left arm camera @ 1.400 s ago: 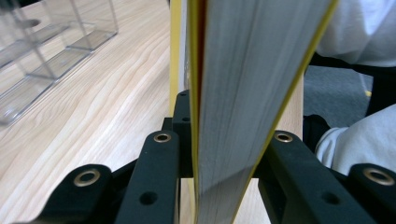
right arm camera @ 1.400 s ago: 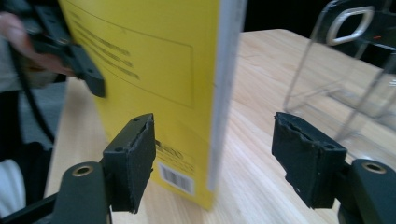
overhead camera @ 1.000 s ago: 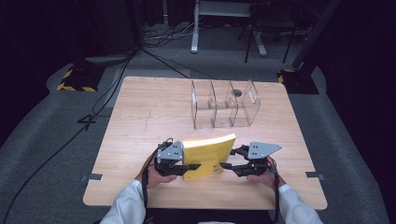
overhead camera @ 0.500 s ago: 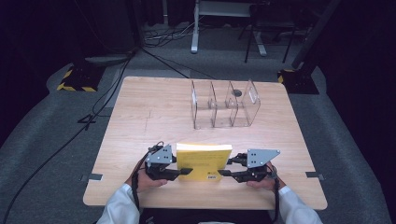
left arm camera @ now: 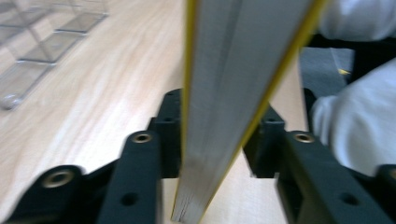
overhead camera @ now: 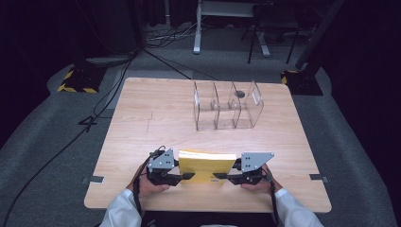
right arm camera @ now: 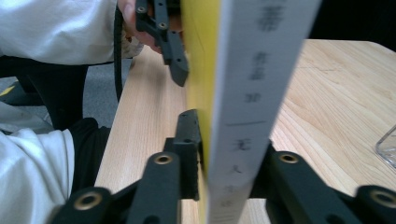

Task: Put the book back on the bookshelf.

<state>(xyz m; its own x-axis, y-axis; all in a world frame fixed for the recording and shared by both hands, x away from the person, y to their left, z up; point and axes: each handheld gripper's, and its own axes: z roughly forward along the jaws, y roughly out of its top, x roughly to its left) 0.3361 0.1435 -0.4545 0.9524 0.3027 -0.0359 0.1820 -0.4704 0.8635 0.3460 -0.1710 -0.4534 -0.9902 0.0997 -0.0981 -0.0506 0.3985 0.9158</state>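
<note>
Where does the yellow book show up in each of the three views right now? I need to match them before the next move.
High view: the yellow book stands on edge near the table's front, clamped between the left gripper and right gripper.
Left gripper view: its page edge rises up the centre between the jaws.
Right gripper view: its spine fills the centre.
Shared landmark: the clear plastic organizer, top left in the left gripper view, right edge in the right gripper view.

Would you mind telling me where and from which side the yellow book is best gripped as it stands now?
Grip the yellow book at its two short ends, coming in level from the left and right. It stands on edge, thin and broad, so jaws span its thickness. The left hand-held gripper and right hand-held gripper already clamp it this way.
</note>
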